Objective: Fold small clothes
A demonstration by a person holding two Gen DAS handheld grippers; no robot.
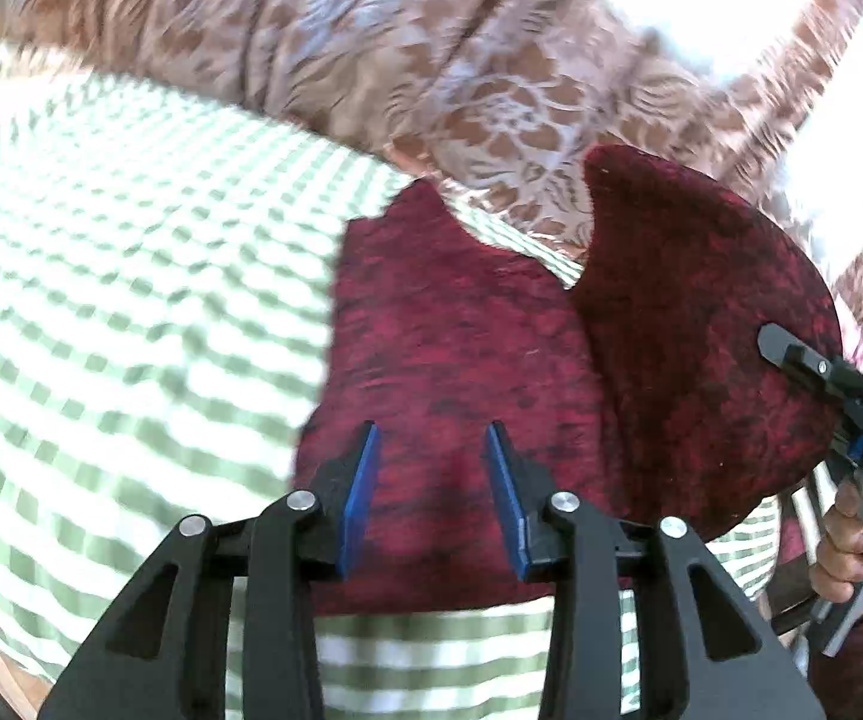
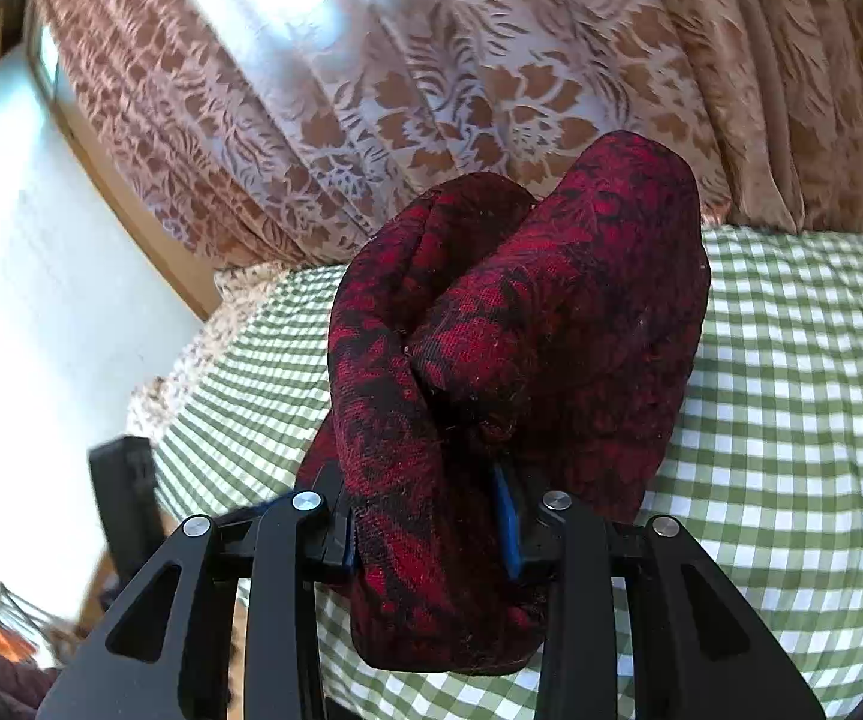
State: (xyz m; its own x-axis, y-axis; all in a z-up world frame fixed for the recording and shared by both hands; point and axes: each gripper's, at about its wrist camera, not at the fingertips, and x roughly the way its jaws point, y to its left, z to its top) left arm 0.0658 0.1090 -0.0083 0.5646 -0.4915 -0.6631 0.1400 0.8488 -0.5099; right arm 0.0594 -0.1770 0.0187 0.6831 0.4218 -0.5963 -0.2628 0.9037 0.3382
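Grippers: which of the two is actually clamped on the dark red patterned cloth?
The right gripper: dark red patterned cloth is bunched between its blue pads. The left gripper has a visible gap and grips nothing.

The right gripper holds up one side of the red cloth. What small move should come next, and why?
Probably carry the right gripper across and lay its lifted flap over the flat part of the red cloth. That gripper is shut on a bunched fold raised above the checked cover, while the left gripper is open just over the flat part, pinching nothing. The fold looks only half made.
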